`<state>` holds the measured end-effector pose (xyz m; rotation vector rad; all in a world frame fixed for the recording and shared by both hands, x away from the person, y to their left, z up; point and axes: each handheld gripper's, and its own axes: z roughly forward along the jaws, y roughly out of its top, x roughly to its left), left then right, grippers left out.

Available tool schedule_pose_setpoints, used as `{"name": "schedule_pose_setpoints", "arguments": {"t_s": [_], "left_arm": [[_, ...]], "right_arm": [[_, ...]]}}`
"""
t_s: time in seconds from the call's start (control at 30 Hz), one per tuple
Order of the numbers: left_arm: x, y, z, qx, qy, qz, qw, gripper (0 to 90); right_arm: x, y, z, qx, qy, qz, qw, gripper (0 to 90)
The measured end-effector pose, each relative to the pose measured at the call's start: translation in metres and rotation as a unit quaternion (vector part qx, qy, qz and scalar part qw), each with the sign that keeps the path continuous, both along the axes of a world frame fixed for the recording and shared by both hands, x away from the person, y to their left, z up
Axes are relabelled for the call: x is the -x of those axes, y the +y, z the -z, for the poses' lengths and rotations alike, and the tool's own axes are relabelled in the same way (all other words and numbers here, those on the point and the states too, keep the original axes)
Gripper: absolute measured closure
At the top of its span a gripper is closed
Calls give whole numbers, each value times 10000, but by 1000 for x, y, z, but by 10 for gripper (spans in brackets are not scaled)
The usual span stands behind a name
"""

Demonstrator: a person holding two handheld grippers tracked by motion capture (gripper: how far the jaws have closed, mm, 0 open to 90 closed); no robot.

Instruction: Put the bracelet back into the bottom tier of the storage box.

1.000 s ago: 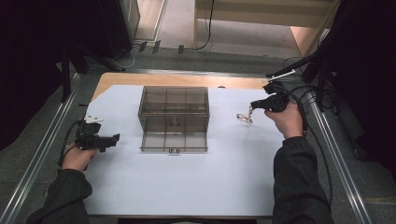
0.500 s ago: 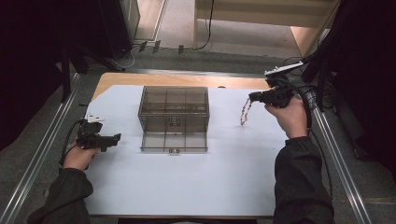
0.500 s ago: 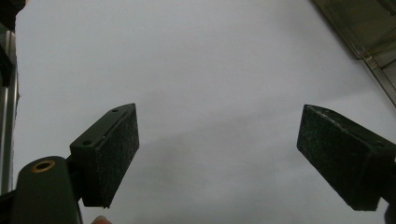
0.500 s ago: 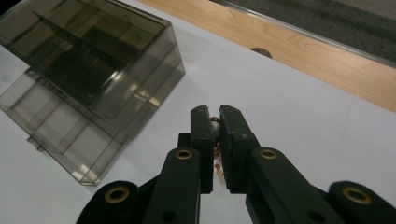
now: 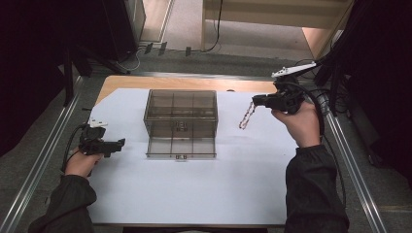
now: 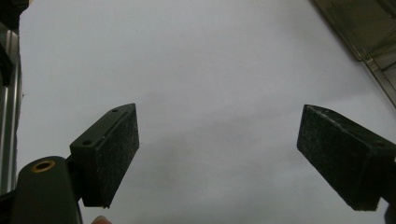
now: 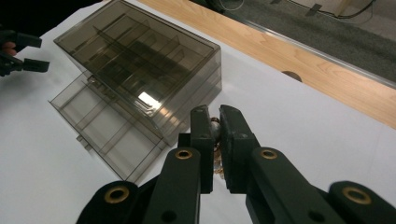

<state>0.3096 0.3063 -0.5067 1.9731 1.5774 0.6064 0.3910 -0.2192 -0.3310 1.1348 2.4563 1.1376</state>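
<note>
R gripper fingers pinch chain (dangling); L gripper fingers wide apart.

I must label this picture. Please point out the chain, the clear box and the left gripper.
chain [image 5: 246, 116], high view, middle of the hanging part.
clear box [image 5: 180, 104], high view, its top.
left gripper [image 5: 122, 142], high view, between the fingertips.

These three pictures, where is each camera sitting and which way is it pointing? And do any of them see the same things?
High view: sits above the person's side, looking forward and down on the table; both forearms, the left gripper and the right gripper holding a chain show.
Left gripper view: rides the left gripper, facing the white table; its jaws stand wide apart.
Right gripper view: rides the right gripper, facing the smoky plastic box; its jaws are shut on the chain.
Shared: high and right gripper views both show the box and its pulled-out drawer.
</note>
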Motion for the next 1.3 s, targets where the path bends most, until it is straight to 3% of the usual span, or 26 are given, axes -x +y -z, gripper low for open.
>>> {"name": "schedule_pose_setpoints", "arguments": {"t_s": [0.2,0.53,0.67,1.3], "left_arm": [[0,-1,0,-7,5,8,10000,141],[-1,-1,0,-14,19,19,10000,141],[-1,-1,0,-14,18,19,10000,141],[-1,-1,1,-19,21,22,10000,141]], "right_arm": [[5,10,-1,76,26,-158,9998,864],[14,21,-5,-46,33,-452,9990,864],[17,27,-7,-70,-62,-510,9987,864],[30,59,-11,-150,-49,-1062,9942,864]]}}
